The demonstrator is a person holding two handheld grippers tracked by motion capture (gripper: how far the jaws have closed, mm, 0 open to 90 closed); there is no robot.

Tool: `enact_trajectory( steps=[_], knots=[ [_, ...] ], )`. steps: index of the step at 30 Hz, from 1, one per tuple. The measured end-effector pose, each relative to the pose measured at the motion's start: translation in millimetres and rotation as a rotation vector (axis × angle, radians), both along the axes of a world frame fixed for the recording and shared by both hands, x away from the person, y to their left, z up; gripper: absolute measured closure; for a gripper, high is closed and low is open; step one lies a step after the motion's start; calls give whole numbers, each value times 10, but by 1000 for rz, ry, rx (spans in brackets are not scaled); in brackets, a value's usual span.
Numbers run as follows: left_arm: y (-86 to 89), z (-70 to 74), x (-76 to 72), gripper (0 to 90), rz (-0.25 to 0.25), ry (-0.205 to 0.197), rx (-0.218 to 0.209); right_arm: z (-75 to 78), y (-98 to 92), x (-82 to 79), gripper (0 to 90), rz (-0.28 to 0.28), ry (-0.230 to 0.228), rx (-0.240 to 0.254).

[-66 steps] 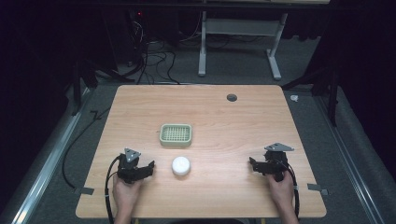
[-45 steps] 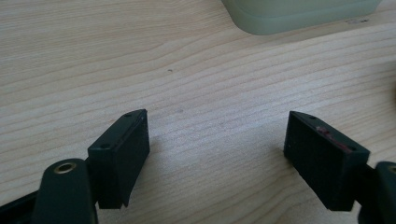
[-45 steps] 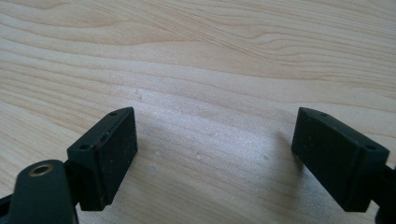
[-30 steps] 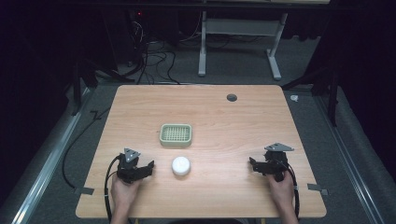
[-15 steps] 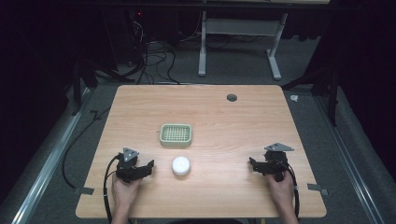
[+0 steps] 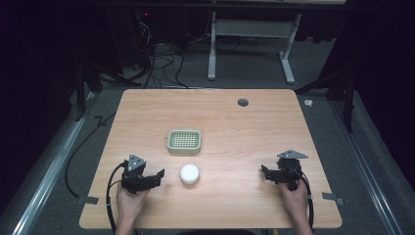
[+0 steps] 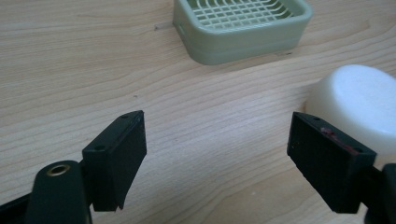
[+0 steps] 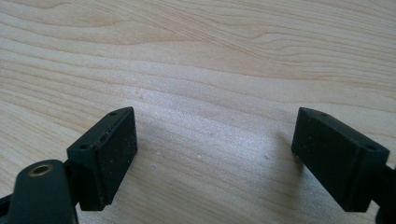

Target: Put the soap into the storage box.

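Note:
A white round soap bar lies on the wooden table near its front middle. Just behind it sits a pale green slatted soap dish. My left gripper rests at the front left, open, its jaws pointing right toward the soap. In the left gripper view the soap bar lies just beyond the right jaw, the dish farther off, and the gripper holds nothing. My right gripper rests at the front right, open. In the right gripper view its jaws stand wide over bare wood.
A dark round cable hole sits near the table's far edge. Tape tabs mark the front corners. Beyond the table stand a white desk frame and tangled cables on grey carpet.

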State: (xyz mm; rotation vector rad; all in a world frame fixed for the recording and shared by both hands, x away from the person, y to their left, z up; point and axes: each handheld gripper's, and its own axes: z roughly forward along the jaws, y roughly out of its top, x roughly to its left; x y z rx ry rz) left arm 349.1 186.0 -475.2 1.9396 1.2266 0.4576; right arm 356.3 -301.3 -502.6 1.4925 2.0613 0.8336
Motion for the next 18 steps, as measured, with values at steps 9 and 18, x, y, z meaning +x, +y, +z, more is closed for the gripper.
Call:
enact_trajectory(
  steps=[9,18],
  knots=[
    [-160,89,-83,165,-49,0,-7,0,0,0,151,0,0,0],
    [-358,155,-124,155,-111,-10,-1,0,-1,0,151,0,0,0]
  ],
)
